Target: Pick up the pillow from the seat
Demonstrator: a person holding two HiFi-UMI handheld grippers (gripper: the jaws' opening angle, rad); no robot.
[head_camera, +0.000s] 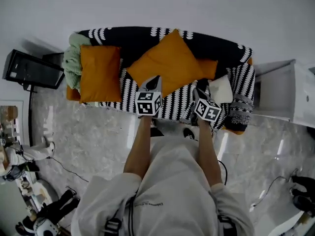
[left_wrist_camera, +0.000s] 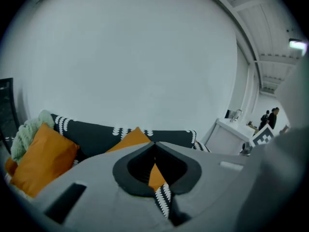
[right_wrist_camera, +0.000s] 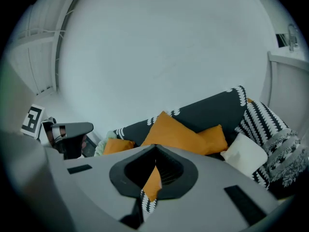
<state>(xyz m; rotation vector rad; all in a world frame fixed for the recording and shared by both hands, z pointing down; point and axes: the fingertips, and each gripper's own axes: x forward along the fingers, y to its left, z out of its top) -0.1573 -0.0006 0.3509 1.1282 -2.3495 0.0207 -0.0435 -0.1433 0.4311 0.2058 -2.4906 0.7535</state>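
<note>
the pillow (head_camera: 167, 63) is big and orange. it sits in the middle of the sofa (head_camera: 206, 45), tipped on one corner and leaning on the far back part. the sofa has a black and white cover. the left gripper (head_camera: 154, 81) is at the near left edge of the pillow. its jaws are closed, with nothing held. the right gripper (head_camera: 197, 91) is just right of the pillow's near corner. its jaws are closed too, and they are empty. another orange pillow (head_camera: 100, 73) stands at the left end, beside a green blanket (head_camera: 74, 58). a white pillow (head_camera: 220, 88) lies at the right end.
</note>
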